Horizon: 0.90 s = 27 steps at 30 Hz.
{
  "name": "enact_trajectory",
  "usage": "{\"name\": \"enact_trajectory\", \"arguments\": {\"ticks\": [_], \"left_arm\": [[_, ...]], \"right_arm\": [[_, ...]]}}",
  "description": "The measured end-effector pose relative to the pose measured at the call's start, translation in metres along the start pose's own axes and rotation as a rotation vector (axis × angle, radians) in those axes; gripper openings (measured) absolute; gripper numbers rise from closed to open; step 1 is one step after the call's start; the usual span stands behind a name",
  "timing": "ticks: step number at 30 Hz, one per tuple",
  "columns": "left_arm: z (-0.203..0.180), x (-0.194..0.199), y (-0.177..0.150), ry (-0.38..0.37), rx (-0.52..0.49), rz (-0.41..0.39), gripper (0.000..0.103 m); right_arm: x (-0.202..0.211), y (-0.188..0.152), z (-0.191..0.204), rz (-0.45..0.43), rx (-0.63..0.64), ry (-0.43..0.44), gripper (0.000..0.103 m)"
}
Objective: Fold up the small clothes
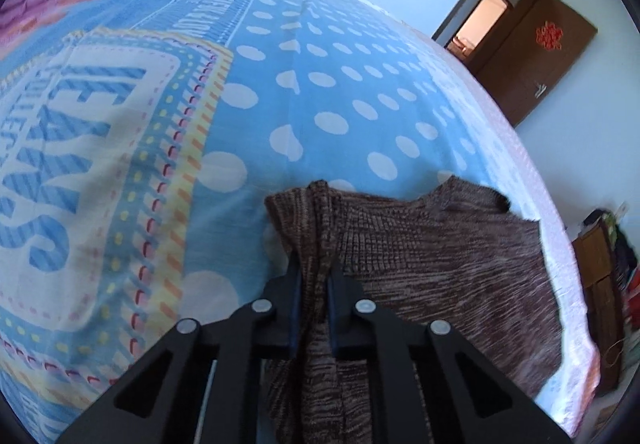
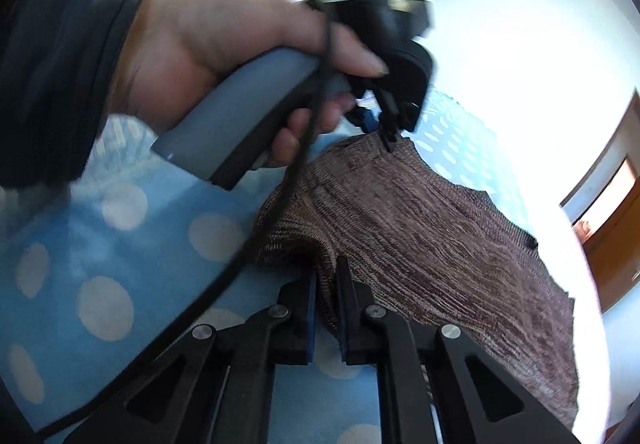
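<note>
Your left gripper (image 1: 314, 276) is clenched on a bunched fold of the brown knitted sweater (image 1: 440, 264), at the garment's left edge. Your right gripper (image 2: 326, 284) is also clenched on the same sweater, pinching a raised fold of its near edge between the blue pads (image 2: 311, 308). The sweater lies spread on the bed (image 1: 320, 92), on the blue sheet with white dots, near the bed's right edge. In the right wrist view your left hand (image 2: 224, 44) grips the grey handle (image 2: 240, 116) above the cloth.
</note>
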<state>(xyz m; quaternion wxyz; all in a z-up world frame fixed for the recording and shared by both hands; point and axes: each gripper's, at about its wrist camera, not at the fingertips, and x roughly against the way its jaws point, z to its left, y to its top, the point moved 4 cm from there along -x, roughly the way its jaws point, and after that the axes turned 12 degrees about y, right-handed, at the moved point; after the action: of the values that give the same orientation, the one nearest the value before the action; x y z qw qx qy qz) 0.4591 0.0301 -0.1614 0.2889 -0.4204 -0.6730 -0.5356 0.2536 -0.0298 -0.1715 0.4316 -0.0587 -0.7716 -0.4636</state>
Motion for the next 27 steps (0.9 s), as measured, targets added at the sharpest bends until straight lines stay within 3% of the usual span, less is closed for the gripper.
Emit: {"name": "enact_trajectory", "arguments": {"ticks": [14,27], "left_arm": [[-0.039,0.049,0.027,-0.179,0.06,-0.023,0.011],[-0.118,0.071,0.039,-0.27,-0.015,-0.055,0.011]], "right_arm": [[0.067,-0.007,-0.067,-0.152,-0.331,0.092,0.007],[0.106,-0.035,-0.125,-0.234,-0.504,0.061,0.007]]}}
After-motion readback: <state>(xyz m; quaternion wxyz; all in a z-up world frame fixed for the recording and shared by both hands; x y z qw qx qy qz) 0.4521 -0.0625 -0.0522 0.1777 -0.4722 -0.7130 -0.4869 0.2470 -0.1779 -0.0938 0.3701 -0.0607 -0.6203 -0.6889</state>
